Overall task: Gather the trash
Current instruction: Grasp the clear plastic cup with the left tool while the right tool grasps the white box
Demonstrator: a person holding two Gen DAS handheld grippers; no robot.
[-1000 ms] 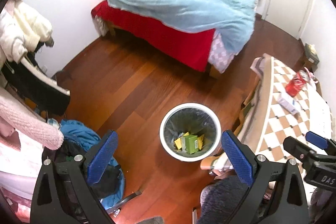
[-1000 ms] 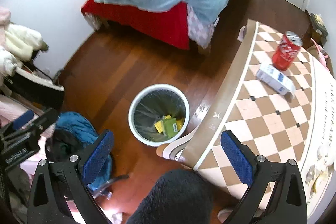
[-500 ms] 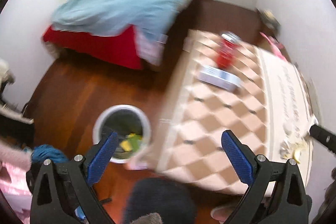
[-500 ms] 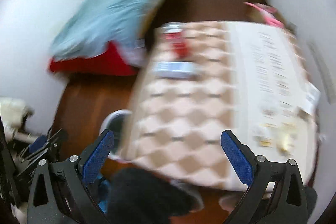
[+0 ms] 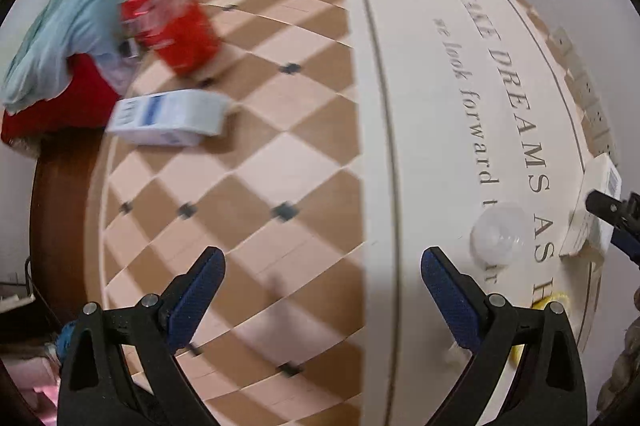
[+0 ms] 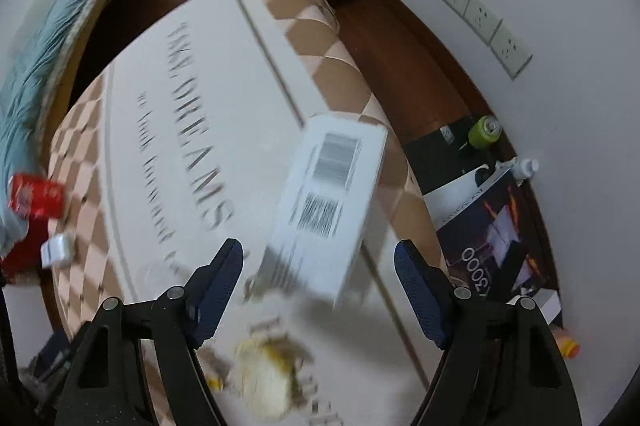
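Observation:
A checkered table [image 5: 280,162] carries a red soda can [image 5: 172,26], a small white and blue box [image 5: 168,116] and a clear plastic lid [image 5: 498,234]. My left gripper [image 5: 322,290] is open and empty above the table's near part. In the right wrist view a white box with barcodes [image 6: 328,202] lies on the table [image 6: 180,162] just ahead of my open right gripper [image 6: 320,286]. Yellow and white crumpled scraps [image 6: 264,378] lie below it. The can [image 6: 34,196] shows at far left. The right gripper's tips [image 5: 612,214] show beside the white box [image 5: 592,218] in the left wrist view.
A bed with a blue cover [image 5: 80,6] stands beyond the table. Right of the table on the floor are a dark printed box [image 6: 492,226], a green can [image 6: 486,130] and a white bottle [image 6: 524,168]. Wall sockets [image 6: 468,6] line the wall.
Both grippers have swung right from the floor bin to over the table. The bin has left view. The right gripper has come close to the white barcode box.

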